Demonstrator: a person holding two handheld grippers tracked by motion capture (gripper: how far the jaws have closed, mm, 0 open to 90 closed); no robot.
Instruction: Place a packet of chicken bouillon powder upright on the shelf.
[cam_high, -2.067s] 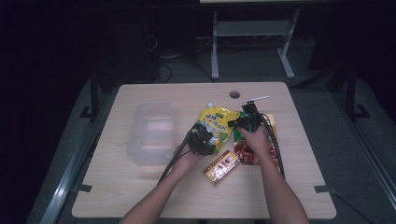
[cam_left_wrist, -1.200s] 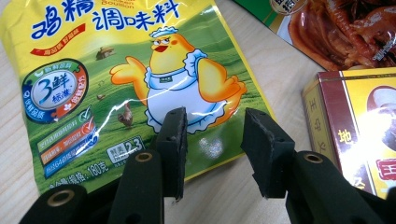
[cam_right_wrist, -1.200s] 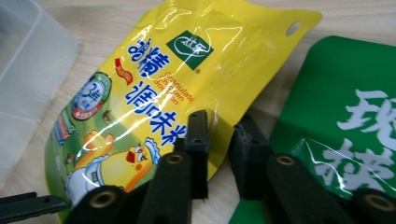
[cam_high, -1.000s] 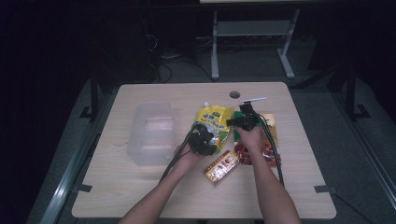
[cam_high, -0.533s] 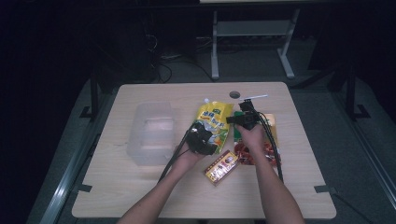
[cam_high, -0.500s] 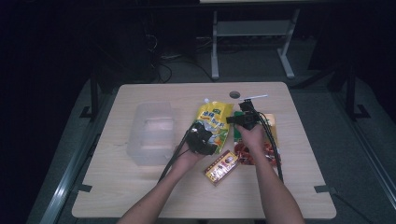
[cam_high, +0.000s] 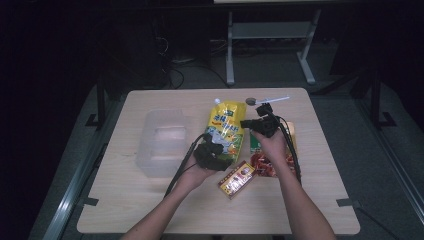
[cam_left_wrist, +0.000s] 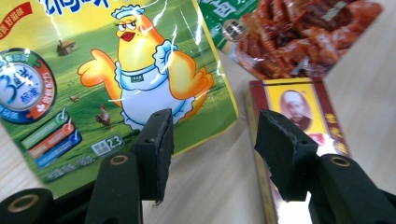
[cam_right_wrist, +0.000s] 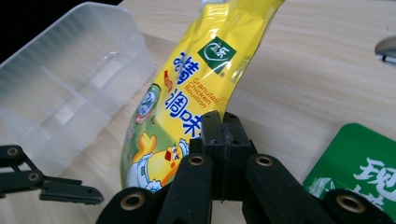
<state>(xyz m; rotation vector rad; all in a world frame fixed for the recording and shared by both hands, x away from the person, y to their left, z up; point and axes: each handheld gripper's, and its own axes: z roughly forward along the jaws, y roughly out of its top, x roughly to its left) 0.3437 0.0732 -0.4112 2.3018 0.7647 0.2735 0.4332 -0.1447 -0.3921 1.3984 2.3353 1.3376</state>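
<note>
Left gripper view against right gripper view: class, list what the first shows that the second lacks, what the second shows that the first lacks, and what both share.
First alone: the red-and-gold box lying beside the pouch's bottom corner, the packet of reddish food beyond it, and the left gripper with its jaws open and nothing between them.

Second alone: the clear plastic bin, the pouch's white spout end, and the right gripper with its jaws shut on the pouch's edge.

Both: the yellow chicken bouillon pouch, the green packet and the wooden table.
</note>
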